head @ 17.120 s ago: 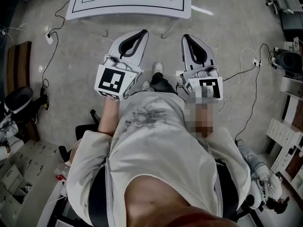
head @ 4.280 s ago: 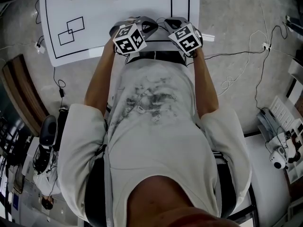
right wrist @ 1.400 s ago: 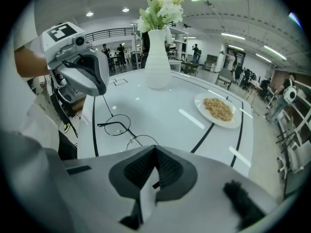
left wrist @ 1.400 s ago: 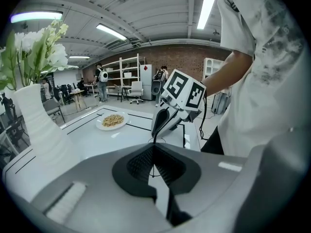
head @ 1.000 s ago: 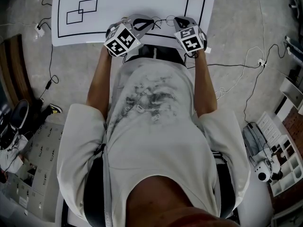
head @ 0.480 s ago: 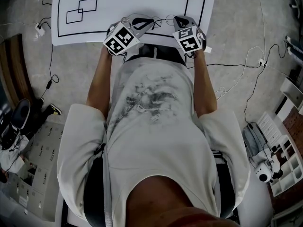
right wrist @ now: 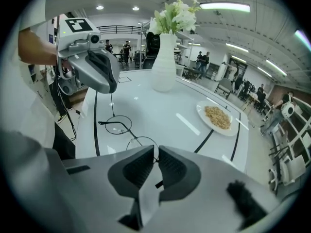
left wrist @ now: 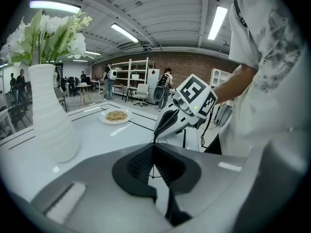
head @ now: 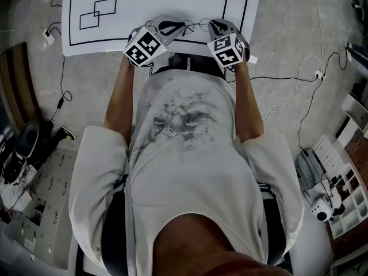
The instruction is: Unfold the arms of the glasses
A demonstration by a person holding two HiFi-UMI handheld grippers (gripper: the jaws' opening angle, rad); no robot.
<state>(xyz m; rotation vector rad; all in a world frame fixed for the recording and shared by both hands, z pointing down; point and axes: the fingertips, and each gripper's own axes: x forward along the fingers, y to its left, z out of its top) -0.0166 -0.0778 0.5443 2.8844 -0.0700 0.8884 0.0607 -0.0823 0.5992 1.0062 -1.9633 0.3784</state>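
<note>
White surface [head: 149,4], marked with black outlines, fills the top of the head view, and the person stands at its near edge with both tools over it. Well away from the work stand a ribbed white vase [right wrist: 164,64] of pale flowers [right wrist: 177,13] and a plate [right wrist: 201,109] of grainy food. The left gripper [left wrist: 154,148] has its fingers pressed together. In the right gripper view a thin black arm [right wrist: 112,106] runs up from the frame into their tips, so they appear to pinch that arm near its end. The right gripper [right wrist: 156,152] has its fingers drawn almost flat together on the outer end of the frame, just beside the nearer lens. The wire-rimmed glasses [right wrist: 130,134] sit close to the near edge of the surface, between the two tools, with the lenses low over it. The step in hand looks like swinging the first arm out while the frame is pinned. The danger lies in how thin the wire is. If the two tools pull apart off the hinge's own arc, the arm or hinge could bend. If the pull is too light, the wire could slip from the smooth fingers and the arm fold back. With the frame so near the edge, a slip could also drag the glasses off the surface.
</note>
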